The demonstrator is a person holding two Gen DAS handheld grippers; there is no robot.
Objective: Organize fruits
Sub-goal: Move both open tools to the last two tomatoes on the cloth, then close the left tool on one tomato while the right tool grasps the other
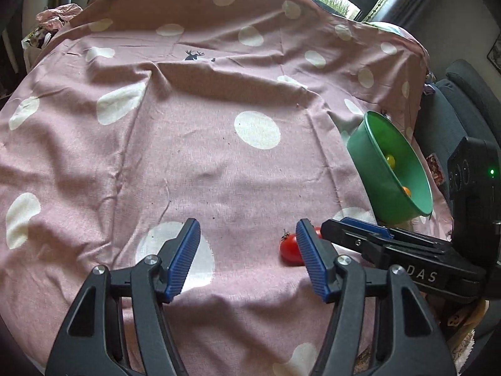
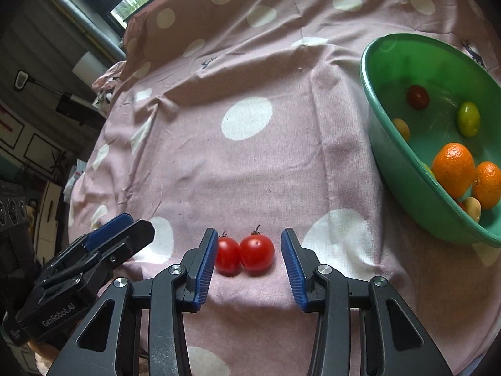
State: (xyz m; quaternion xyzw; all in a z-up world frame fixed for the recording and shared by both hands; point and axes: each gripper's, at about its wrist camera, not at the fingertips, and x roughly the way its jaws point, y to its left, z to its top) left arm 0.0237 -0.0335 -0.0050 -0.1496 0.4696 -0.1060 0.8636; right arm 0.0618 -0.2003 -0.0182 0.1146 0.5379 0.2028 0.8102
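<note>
Two small round red cherry tomatoes (image 2: pixel 245 252) with dark green stems lie side by side, touching each other, on the pink cotton cloth with large white dots (image 2: pixel 250 172) that covers the surface. In the right wrist view they sit between the blue ribbed pads of the right tool (image 2: pixel 249 261), just ahead of its fingertips. The left pad (image 2: pixel 205 269) touches or nearly touches the left tomato; the right pad stands clear of the right tomato with bare cloth between them. The right tool's jaws stand apart and clamp nothing.

In the left wrist view the left tool (image 1: pixel 247 258) hangs over the cloth with its jaws apart and only cloth between them. One of the tomatoes (image 1: pixel 289 249) peeks out just beyond the tip of its right pad (image 1: pixel 313 263), partly hidden behind it. The right tool (image 1: pixel 375 238) comes in from the right, close beside the left tool.

A round green plastic bowl (image 2: pixel 394 144) stands on the cloth, to the right of the tomatoes and apart from them. It holds two oranges (image 2: pixel 454 169), a green-yellow oval fruit (image 2: pixel 468 119), a dark red round fruit (image 2: pixel 418 97) and some small pale yellow fruits (image 2: pixel 472 208).
</note>
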